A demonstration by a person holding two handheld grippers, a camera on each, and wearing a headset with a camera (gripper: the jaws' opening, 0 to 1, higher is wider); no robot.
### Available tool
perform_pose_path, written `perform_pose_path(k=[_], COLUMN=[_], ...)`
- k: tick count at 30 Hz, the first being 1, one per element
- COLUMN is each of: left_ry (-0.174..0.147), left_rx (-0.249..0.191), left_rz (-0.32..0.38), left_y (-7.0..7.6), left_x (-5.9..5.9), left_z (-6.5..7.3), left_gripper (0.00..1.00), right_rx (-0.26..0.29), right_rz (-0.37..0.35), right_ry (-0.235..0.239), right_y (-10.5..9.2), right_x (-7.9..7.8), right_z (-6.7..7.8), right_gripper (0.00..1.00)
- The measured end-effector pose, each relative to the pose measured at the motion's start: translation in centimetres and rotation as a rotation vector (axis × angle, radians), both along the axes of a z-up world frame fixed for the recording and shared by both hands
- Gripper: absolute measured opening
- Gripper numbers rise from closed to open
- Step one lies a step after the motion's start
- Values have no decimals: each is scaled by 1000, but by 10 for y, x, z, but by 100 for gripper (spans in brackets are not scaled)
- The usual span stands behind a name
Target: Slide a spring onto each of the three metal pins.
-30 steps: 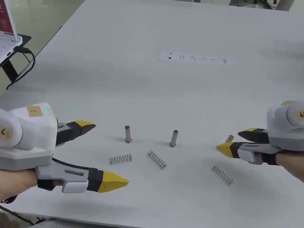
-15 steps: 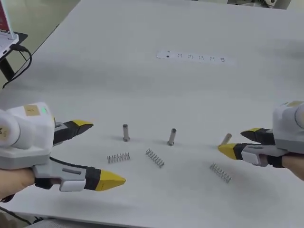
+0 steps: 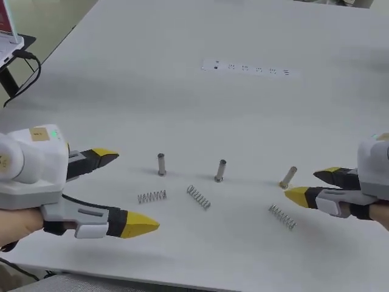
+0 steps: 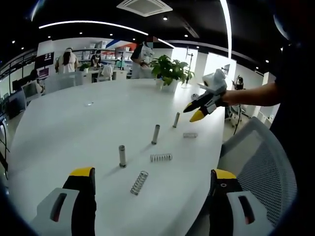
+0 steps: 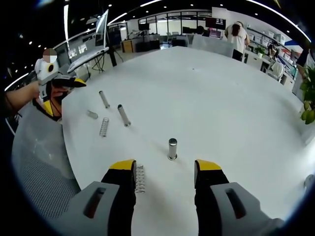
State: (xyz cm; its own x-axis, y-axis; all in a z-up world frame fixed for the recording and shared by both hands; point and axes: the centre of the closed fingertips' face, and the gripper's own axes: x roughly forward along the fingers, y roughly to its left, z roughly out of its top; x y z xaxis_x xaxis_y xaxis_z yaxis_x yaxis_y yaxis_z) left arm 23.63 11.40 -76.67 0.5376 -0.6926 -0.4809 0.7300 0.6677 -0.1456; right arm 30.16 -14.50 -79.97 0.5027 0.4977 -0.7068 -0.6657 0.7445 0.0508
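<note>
Head view: three metal pins stood in a row on the white table (image 3: 182, 91), which were left pin (image 3: 161, 164), middle pin (image 3: 220, 171) and right pin (image 3: 288, 177), all bare with no spring on any of them.

The springs lay flat on the table, one per pin and apart from it:
- left spring (image 3: 152, 196) at about 7 o'clock from the left pin
- middle spring (image 3: 199, 198) at about 7 o'clock from the middle pin, lying skewed
- right spring (image 3: 282, 217) at 6 o'clock from the right pin

The left gripper (image 3: 130, 190) sat at 9 o'clock of the row with jaws spread wide and nothing between them, the tips pointing toward the left pin and left spring but apart from both. The right gripper (image 3: 304, 185) sat at 3 o'clock, jaws also apart and empty, its nearer yellow tip just beside the right pin. I couldn't tell contact from this view.

Right gripper view: the right pin stood upright in the gap ahead of the two tips, not touching either. The right spring lay just beside the jaw at 7 o'clock.

Left gripper view: the left spring and left pin were nearest, ahead of the open jaws — the right gripper was visible at 1 o'clock past the far pin.

A power strip (image 3: 250, 69) lay at 12 o'clock on the table, well apart from the parts. A laptop (image 3: 6, 30) edge showed at 10 o'clock.
</note>
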Motion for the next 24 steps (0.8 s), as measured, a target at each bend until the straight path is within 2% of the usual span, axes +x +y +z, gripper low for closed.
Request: perform_pose_path(k=[14,24], left_ry=[-1,4], left_rx=[-9,-12], left_rz=[12,16], left_y=[1,2], left_x=[-1,-3], left_z=[0,-3], left_gripper=[94,94], right_rx=[14,-57], right_rz=[12,106], right_ry=[23,29], right_y=[0,8], right_x=[-19,-34], right_z=[-3,-13], right_gripper=[45,42])
